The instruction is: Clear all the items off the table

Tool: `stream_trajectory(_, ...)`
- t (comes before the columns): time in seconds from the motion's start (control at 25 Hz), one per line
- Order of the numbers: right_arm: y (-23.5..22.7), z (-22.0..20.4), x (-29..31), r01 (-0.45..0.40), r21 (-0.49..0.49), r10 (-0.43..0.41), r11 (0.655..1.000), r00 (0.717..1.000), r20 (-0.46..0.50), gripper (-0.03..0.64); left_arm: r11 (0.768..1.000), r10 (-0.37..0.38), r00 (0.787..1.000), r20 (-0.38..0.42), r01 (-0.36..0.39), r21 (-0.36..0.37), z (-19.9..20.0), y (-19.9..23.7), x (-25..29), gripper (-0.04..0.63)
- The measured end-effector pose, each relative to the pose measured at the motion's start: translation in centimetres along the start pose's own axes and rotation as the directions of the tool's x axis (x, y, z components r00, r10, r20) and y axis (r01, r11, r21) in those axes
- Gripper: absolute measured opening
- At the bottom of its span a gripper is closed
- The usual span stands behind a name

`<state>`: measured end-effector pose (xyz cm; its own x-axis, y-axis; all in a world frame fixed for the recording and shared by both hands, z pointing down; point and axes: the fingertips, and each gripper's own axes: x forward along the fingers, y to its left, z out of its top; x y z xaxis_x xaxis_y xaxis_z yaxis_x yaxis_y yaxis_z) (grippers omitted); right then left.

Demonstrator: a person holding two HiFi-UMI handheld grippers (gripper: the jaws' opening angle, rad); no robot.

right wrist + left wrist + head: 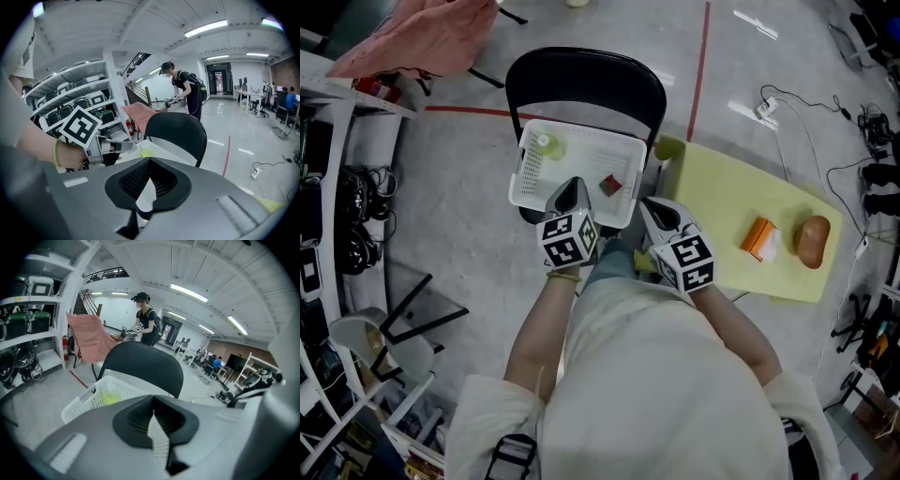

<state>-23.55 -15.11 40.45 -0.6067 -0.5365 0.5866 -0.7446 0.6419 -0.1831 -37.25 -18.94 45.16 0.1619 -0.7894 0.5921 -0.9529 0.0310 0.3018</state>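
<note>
Head view, largest first.

- Table: one, yellow, at 3 o'clock of the chair.
- Chair: one, black, carrying the basket.
- Basket: one, white, perforated.
- Left gripper: over the basket's near edge. Its jaws are pressed together with nothing between them.
- Right gripper: between basket and table. Its tips also meet, and it is empty.

Items left on the table: two.
- One orange box at 3 o'clock of the right gripper, well apart from its tips.
- One brown lump just beside the box, further out at 3 o'clock.
- A greenish patch at the table corner nearest the chair; we cannot tell what it is.

Items in the basket: two.
- One red cube just beside the left gripper's tips at 3 o'clock.
- One green piece at 11 o'clock of them.

View differences:
- Only the head view shows the box, the lump and the cube.
- The left gripper view shows the green piece through the basket mesh.
- Both gripper views add a standing person and pink cloth behind the chair.
- The right gripper view alone shows the left gripper's marker cube at 9 o'clock.
</note>
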Motion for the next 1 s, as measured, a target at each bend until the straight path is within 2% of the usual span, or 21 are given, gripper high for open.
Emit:
stream_trajectory(0.24,0.2,-1.0,-0.3,0.03,0.026,-0.03,0.999,1.0,-0.008,-0.006,0.996,-0.063,0.998,-0.004,0.063,0.07,0.0,-0.8,-0.2,0.009)
stream_trajectory(0.44,-0.5,-2.3,-1.0,0.069,0.072,-0.068,0.995,0.998,-0.014,-0.006,0.979,-0.139,0.99,-0.026,0.141,0.15,0.0,-2.8,0.0,0.009)
stream_trajectory(0.64,-1.1,-2.7,-2.0,0.094,0.099,-0.095,0.991,0.995,0.005,-0.006,0.967,-0.208,0.977,-0.055,0.213,0.142,-0.2,-5.5,0.3,0.009)
stream_trajectory(0.88,-1.8,-3.9,-4.6,0.119,0.121,-0.124,0.985,0.992,0.031,-0.006,0.948,-0.251,0.965,-0.072,0.26,0.186,-1.2,-9.1,-0.4,0.009)
stream_trajectory(1.0,-2.8,-4.7,-6.2,0.139,0.137,-0.145,0.981,0.989,0.041,-0.006,0.946,-0.249,0.965,-0.088,0.261,0.191,-1.9,-10.7,-0.8,0.009)
